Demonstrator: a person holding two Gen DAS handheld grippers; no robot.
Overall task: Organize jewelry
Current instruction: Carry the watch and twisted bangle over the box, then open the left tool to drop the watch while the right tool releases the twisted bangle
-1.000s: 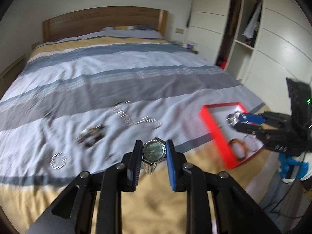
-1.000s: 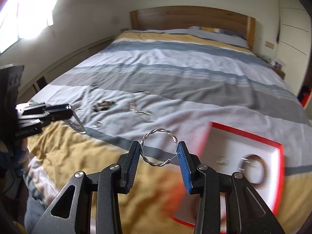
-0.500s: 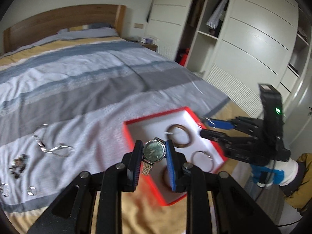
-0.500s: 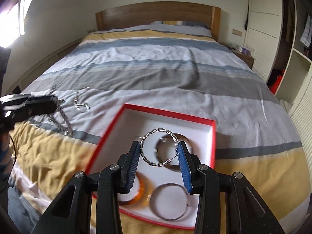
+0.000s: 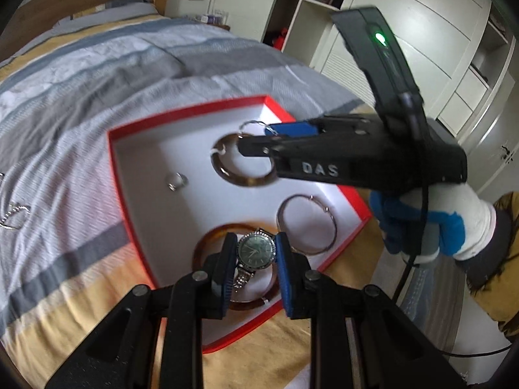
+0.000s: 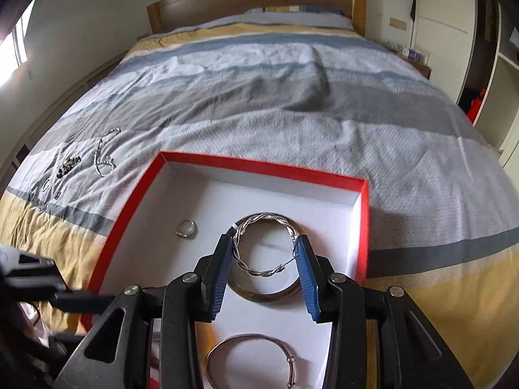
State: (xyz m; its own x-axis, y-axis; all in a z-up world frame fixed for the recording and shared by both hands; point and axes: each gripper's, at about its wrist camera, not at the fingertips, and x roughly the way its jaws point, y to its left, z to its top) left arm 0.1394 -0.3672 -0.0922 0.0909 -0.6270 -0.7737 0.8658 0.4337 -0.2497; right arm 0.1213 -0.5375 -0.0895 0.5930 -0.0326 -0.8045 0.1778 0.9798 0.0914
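A red box (image 5: 112,175) (image 6: 129,201) with a white inside lies on the striped bed. My left gripper (image 5: 256,251) is shut on a green-faced watch (image 5: 256,250), held just above an amber bangle (image 5: 207,243) in the box's near part. My right gripper (image 6: 264,246) is shut on a twisted silver bangle (image 6: 259,218) over a brown bangle (image 6: 269,295). In the left wrist view the right gripper (image 5: 256,136) reaches in over that brown bangle (image 5: 240,178). A small ring (image 5: 176,181) (image 6: 186,228) and a thin silver bangle (image 5: 308,223) (image 6: 253,356) also lie in the box.
Loose jewelry lies on the bed left of the box: a chain (image 6: 103,159), a dark beaded piece (image 6: 68,165) and small rings (image 6: 47,184). A gloved hand (image 5: 431,223) holds the right gripper. White wardrobes (image 5: 405,32) stand to the right.
Both grippers have swung from over the bedspread to above the red box and sunk toward it, each still holding its piece. The box now looms larger in both views.
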